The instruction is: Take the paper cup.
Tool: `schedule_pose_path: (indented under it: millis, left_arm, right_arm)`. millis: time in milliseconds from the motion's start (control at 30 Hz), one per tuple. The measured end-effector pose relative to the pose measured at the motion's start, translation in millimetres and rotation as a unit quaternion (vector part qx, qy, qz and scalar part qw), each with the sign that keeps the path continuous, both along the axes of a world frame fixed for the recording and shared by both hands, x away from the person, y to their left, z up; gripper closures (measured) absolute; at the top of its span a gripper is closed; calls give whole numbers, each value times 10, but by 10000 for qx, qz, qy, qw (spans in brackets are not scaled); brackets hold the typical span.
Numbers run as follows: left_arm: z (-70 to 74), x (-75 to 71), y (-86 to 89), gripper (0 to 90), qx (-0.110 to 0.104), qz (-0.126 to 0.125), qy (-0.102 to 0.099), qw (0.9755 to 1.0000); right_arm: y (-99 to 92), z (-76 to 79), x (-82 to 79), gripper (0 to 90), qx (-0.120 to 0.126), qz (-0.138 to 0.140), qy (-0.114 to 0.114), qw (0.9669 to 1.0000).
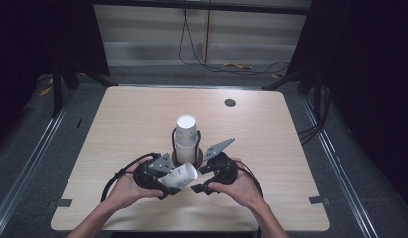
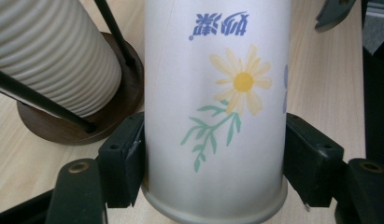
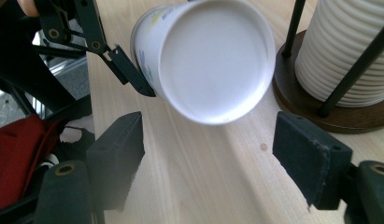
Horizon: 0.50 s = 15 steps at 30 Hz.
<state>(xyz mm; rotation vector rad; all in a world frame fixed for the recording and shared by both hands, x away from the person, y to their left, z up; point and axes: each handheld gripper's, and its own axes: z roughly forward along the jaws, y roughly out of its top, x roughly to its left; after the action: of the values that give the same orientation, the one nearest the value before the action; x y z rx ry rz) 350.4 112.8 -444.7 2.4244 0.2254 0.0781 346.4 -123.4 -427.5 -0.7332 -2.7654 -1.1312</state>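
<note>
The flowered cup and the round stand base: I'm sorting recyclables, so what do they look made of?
The flowered cup looks like thin matte paper: white printed wall, rolled rim. The round stand base looks like dark stained wood with a smooth finish, though the look leaves that open.

Pale wood counter (image 1: pixel 271 148) with round dark grommet (image 1: pixel 230 103) near far edge; cables (image 1: pixel 206 62) on floor beyond; red cloth (image 3: pixel 21 154) below.

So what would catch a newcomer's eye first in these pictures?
Probably the white paper cup with a yellow daisy print, clamped on its side in the left gripper near the table's front edge. Just behind it stands a tall stack of ribbed white paper cups in a dark wooden holder, while the right gripper waits open nearby.
</note>
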Motion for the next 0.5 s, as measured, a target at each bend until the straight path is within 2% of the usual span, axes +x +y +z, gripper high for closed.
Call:
schedule_pose_path:
  millis: [100, 167, 300, 433, 500]
  left_arm:
    - [-25, -18, -34, 305, 61, -65, 19, 10000]
    - [-33, -22, -47, 306, 121, -85, -31, 9999]
    - [-42, -29, -55, 306, 118, -124, -48, 9998]
    - [-34, -42, -50, 305, 105, -132, -66, 9998]
    - [-35, -42, -43, 305, 148, -120, -70, 9998]
  right_arm:
    - [13, 5, -10, 245, -91, 46, -47, 9999]
    - [29, -2, -13, 242, -238, 41, -99, 9997]
    - [67, -31, -18, 237, -458, 168, -101, 9988]
    - [91, -53, -21, 185, -606, 147, -158, 9979]
    - [95, -63, -17, 174, -588, 103, -103, 9982]
